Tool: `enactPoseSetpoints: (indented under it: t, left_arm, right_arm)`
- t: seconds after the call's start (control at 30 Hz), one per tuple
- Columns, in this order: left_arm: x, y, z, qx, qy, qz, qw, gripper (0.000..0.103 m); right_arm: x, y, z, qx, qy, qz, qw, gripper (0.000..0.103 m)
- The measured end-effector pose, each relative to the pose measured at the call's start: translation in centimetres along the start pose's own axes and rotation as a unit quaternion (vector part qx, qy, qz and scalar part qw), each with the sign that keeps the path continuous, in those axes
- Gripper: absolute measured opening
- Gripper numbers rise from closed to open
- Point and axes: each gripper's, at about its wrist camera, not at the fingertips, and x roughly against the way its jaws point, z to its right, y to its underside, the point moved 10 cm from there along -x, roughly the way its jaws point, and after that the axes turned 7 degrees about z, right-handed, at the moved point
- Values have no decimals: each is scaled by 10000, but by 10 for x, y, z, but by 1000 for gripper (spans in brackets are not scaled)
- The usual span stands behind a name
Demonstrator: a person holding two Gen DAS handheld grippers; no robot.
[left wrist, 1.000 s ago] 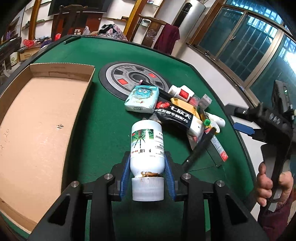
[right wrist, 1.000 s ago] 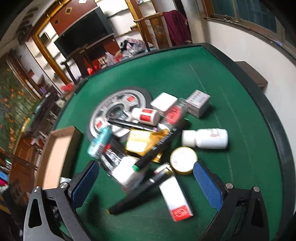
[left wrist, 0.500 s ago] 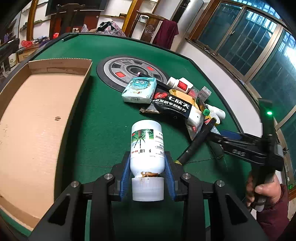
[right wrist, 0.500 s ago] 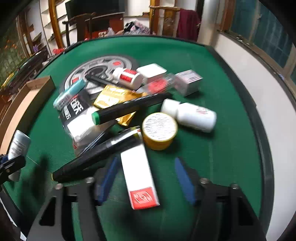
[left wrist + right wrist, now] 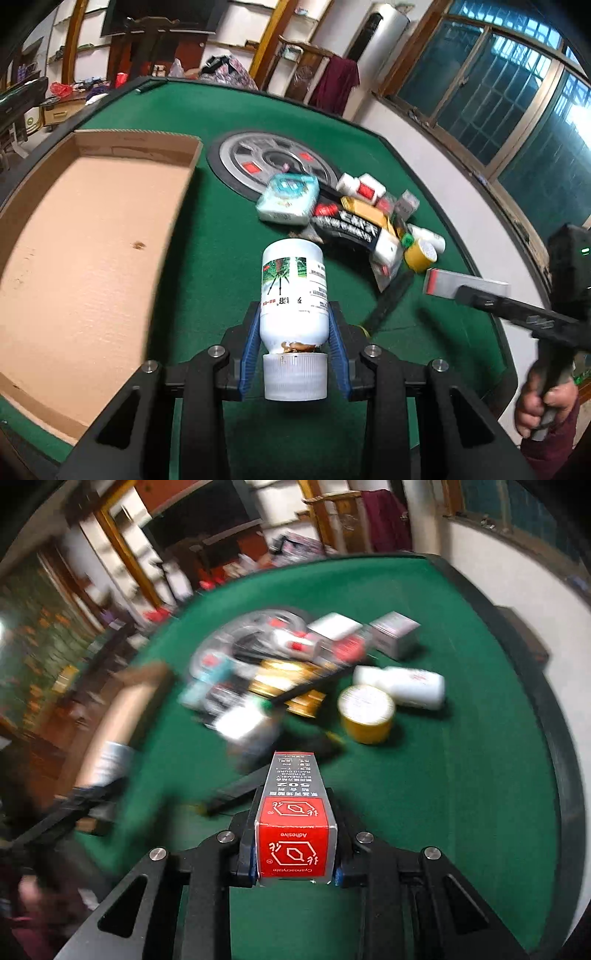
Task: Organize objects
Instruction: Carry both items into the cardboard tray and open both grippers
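My left gripper (image 5: 294, 312) is shut on a white pill bottle (image 5: 293, 280) with a green label, its cap toward the camera, held above the green felt. An open cardboard tray (image 5: 92, 229) lies to its left. My right gripper (image 5: 293, 797) has a grey and red adhesive box (image 5: 293, 834) between its blue pads; its jaws are closing and the pads press on the box's sides. In the left wrist view that adhesive box (image 5: 465, 286) hangs off the felt at the right, with a hand on the handle below it.
A pile sits mid-table: a teal tissue pack (image 5: 288, 199), a black packet (image 5: 347, 229), a yellow tin (image 5: 365, 712), a white bottle (image 5: 406, 686), a grey carton (image 5: 395, 633) and a black pen (image 5: 236, 786). A round grey disc (image 5: 273, 162) lies behind. The table rim curves close on the right.
The right gripper came down over the adhesive box, its jaws closed from wide onto it, and the box now hangs off the felt. The left gripper has kept still with the bottle.
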Motion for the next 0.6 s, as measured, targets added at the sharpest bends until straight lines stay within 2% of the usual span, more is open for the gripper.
enactPoseSetpoints:
  t: [0.13,0.2,0.3,0.47,0.6]
  left_arm:
    - [28,-17,-27,260,-183,240,9992,33]
    - [46,-25,-45,381,-359,421,9977,33]
    - [76,-37,-81,596,-763,724,9927,33]
    - [101,-57,-135,891,-1247,978,9833,33]
    - [94,-72,-161,1021,-1305,988,9812,33]
  right_arm:
    - [11,-32,-67,20,-1157,168,9931,30]
    - [-4,-52,-114,126,-1754,64,9844,30]
    - [-38,-70,-179,424,-2224,-192,9738,30]
    - [-90,-71,-250,896,-2390,-639,9648,30]
    - [-122,-56,-274,1005,-2461,-1062,9582,30]
